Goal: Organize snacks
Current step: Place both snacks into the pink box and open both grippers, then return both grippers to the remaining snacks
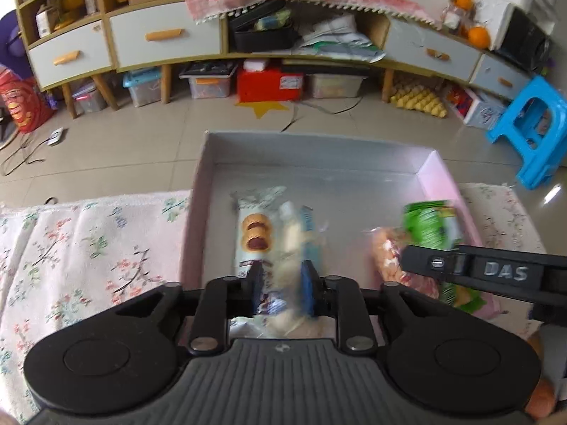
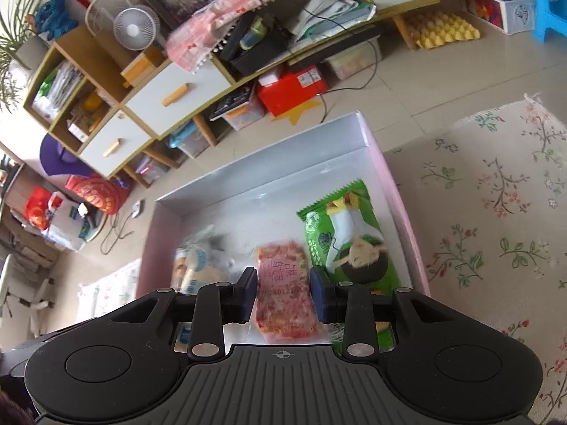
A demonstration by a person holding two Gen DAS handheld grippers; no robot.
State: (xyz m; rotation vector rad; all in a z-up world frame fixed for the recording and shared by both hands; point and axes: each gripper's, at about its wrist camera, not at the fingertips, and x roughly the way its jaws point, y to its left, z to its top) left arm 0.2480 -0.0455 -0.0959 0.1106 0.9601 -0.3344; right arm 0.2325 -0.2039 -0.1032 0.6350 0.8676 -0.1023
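Tongs both over box (image 2: 400,191). Left gripper (image 1: 281,288) part open, straddling cream packet (image 1: 292,237); contact unclear, blurred. Right gripper (image 2: 283,295) part open around pink packet (image 2: 283,283), long axis running away toward box's far wall; grip unclear. Beyond: green packet (image 2: 345,233) along box's right wall. Cookie packet (image 1: 253,237) only in left view.

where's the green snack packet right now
The green plastic snack packet lies flat inside the shallow pink-walled box, against its right wall in the right wrist view, just right of the red-speckled clear packet.
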